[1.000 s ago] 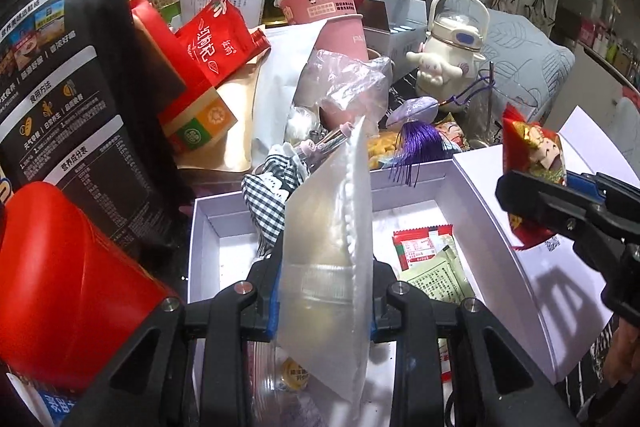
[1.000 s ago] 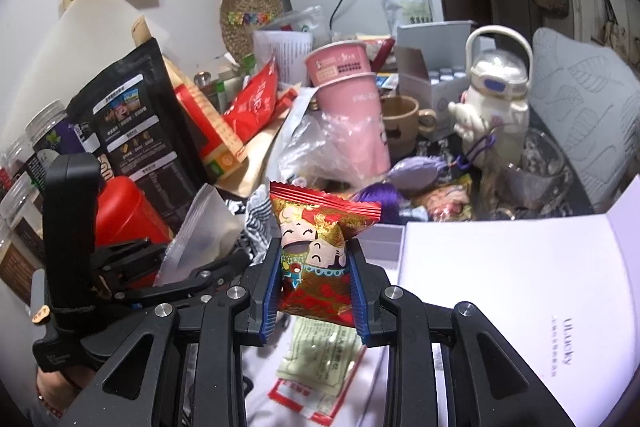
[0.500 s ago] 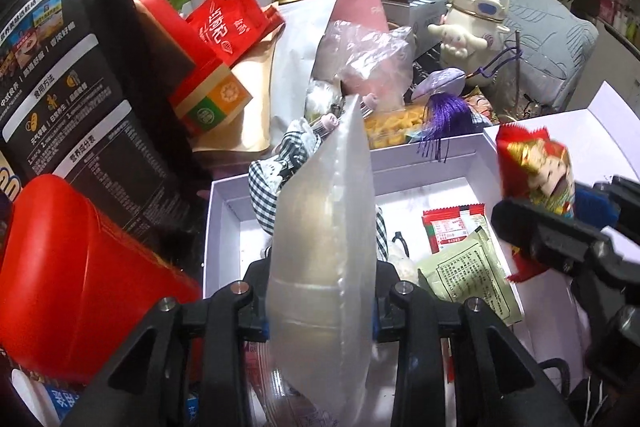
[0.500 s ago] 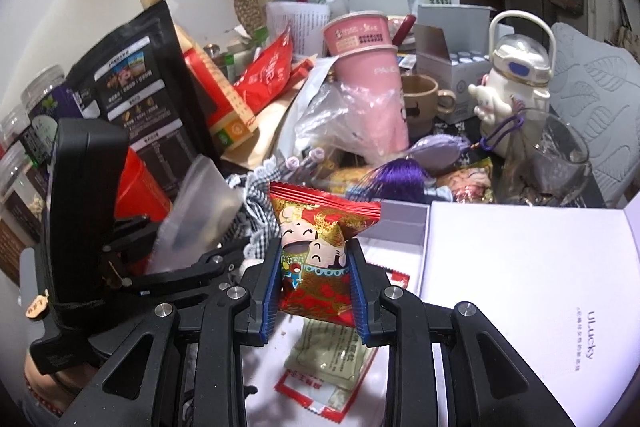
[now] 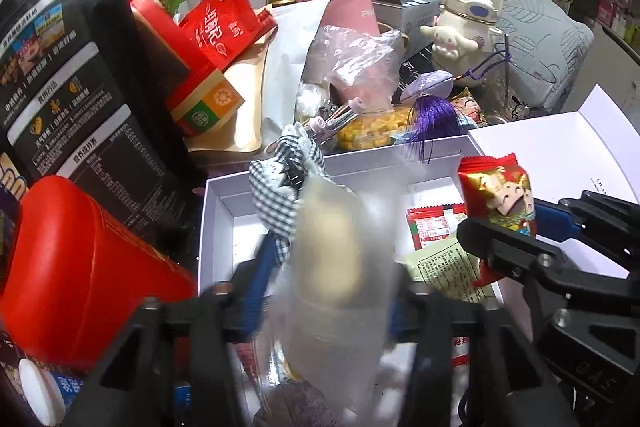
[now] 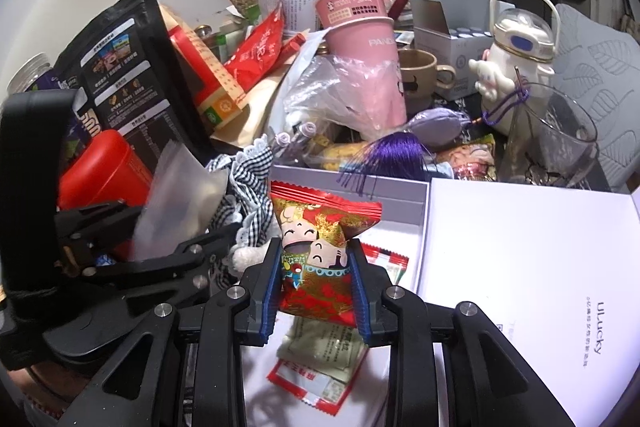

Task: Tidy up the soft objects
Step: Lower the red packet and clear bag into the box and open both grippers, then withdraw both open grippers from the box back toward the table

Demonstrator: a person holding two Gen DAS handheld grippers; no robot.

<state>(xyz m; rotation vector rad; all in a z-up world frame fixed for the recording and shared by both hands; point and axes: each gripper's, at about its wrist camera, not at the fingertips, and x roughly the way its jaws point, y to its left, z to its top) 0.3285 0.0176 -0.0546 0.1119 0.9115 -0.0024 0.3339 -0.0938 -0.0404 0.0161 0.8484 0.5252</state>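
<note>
My left gripper [image 5: 324, 291] is over the open white box [image 5: 218, 211]. Its jaws stand wider apart than the translucent pouch [image 5: 336, 275] between them, which is blurred. From the right wrist view the same pouch [image 6: 176, 203] sits in the left gripper [image 6: 160, 227]. My right gripper [image 6: 316, 279] is shut on a red and gold snack packet [image 6: 320, 247] above the box's right part; it also shows in the left wrist view [image 5: 500, 199]. A checked cloth [image 5: 284, 187] hangs over the box's far wall. Flat sachets [image 6: 324, 355] lie on the box floor.
The white box lid [image 6: 520, 251] lies open to the right. A red canister [image 5: 80, 267] and a black pouch [image 5: 68, 87] stand left of the box. Pink cups [image 6: 368, 47], a kettle-shaped toy [image 6: 516, 51], a glass [image 6: 560, 139] and a purple tassel [image 6: 392, 155] crowd behind.
The left gripper's jaws have spread apart and the translucent pouch is blurred between them. Both grippers have moved forward over the box. The right gripper still holds the packet.
</note>
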